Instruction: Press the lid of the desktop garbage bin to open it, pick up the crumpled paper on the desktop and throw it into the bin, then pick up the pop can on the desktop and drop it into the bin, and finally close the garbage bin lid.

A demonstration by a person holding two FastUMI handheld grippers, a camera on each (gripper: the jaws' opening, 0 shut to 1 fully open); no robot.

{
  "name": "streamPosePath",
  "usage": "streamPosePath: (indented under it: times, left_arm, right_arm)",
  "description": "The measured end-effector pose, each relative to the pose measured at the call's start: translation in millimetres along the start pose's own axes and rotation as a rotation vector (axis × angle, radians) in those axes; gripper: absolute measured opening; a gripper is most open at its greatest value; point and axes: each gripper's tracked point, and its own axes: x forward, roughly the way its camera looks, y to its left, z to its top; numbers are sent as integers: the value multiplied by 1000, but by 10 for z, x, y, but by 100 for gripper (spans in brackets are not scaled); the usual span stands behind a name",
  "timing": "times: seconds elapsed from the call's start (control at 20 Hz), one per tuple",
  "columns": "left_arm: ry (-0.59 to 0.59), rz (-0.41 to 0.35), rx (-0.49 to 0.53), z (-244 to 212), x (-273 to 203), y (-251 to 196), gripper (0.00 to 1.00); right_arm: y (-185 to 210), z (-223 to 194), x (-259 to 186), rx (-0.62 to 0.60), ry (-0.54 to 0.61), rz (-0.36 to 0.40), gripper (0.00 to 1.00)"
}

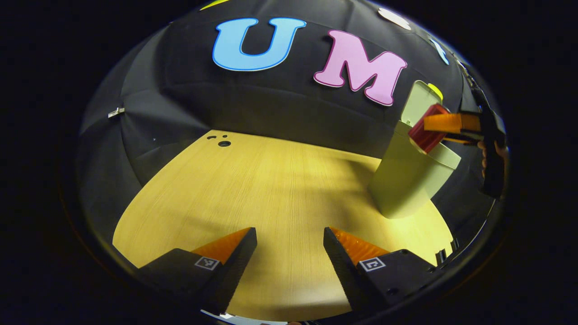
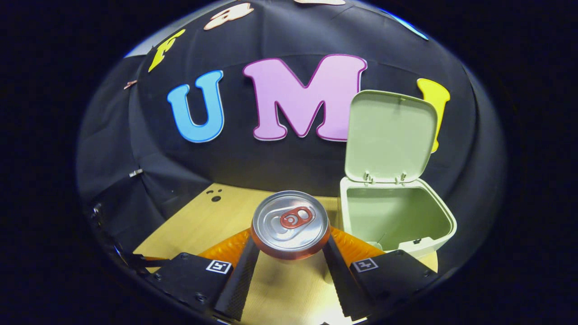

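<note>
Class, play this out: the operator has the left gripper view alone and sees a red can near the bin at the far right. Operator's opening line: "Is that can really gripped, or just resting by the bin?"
Observer: Gripped. In the right gripper view the pop can sits upright between both fingers of the right gripper, pull tab facing the camera.
Operator: Is the bin ready to take it?
Observer: Yes. The lid stands fully up on its hinges, and the bin mouth is open.
Operator: Anything blocking the opening?
Observer: The part of the inside that shows looks bare; the bottom is hidden, so I cannot confirm the paper.
</note>
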Motion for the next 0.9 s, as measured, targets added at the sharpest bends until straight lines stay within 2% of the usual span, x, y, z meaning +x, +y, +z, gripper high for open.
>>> streamPosePath:
  times: [0.3,0.65,0.9]
  left_arm:
    - [10,-22,15,-92,-54,77,96]
    - [-10,51,45,-21,-98,234,96]
    - [7,106,26,-53,-135,93,96]
  right_arm:
    - [-306,318,-188,15,-65,-79,81]
    - [-893,635,-329,1,-130,-169,81]
    - [-1341,690,-217,12,-141,-200,81]
